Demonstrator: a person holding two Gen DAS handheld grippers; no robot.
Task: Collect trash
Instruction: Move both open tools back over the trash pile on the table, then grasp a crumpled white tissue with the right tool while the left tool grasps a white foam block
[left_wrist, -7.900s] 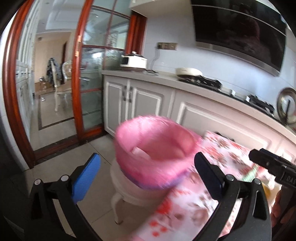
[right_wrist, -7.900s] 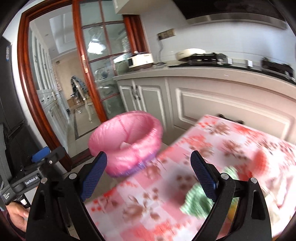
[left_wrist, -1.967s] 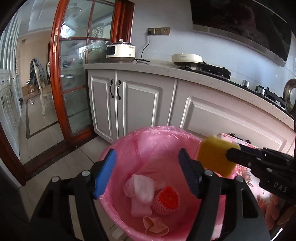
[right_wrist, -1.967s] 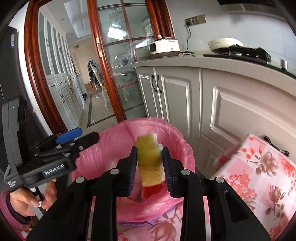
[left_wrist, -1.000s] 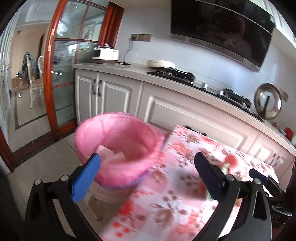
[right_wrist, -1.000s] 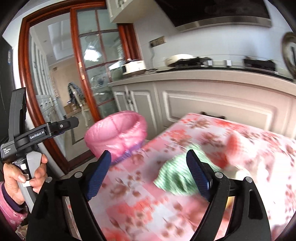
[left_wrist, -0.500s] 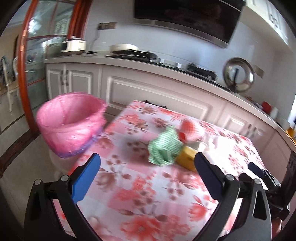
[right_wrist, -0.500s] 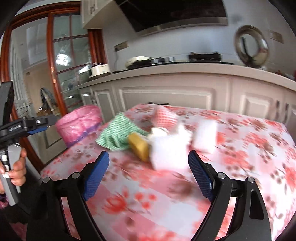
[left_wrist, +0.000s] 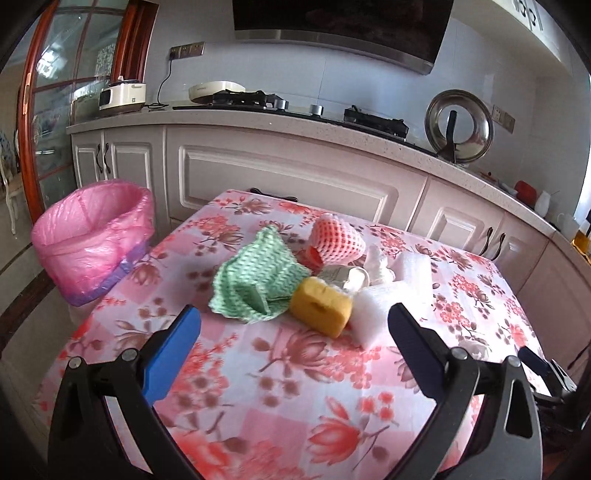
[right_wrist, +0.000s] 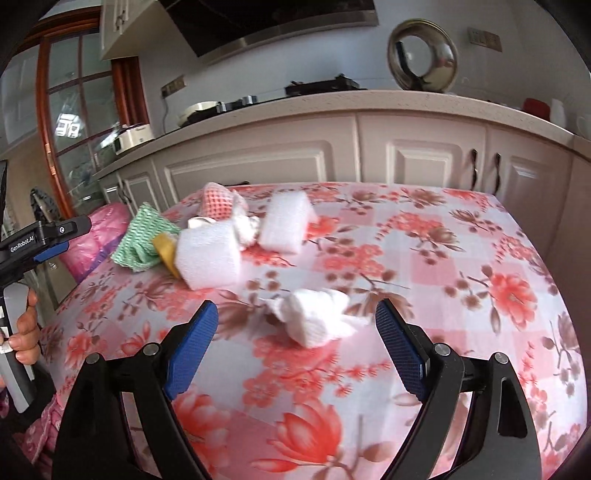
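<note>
A pile of trash lies on the floral table (left_wrist: 280, 373): a green cloth (left_wrist: 255, 277), a yellow sponge (left_wrist: 319, 306), a red foam fruit net (left_wrist: 338, 240), white foam blocks (left_wrist: 369, 314) and crumpled tissue. My left gripper (left_wrist: 293, 347) is open and empty, just short of the cloth and sponge. My right gripper (right_wrist: 295, 343) is open and empty, with a crumpled white tissue (right_wrist: 316, 315) lying between its fingertips. The foam blocks (right_wrist: 208, 254) and green cloth (right_wrist: 142, 236) lie beyond it. The pink-lined bin (left_wrist: 90, 236) stands off the table's left edge.
White kitchen cabinets and a counter (left_wrist: 295, 125) with a stove run behind the table. A glass door with a red wooden frame (left_wrist: 33, 92) is at the left. The table's near edges drop off close under both grippers.
My right gripper has dropped the yellow sponge into the bin and opened. Both grippers have swung right from the bin to the trash pile on the table.
</note>
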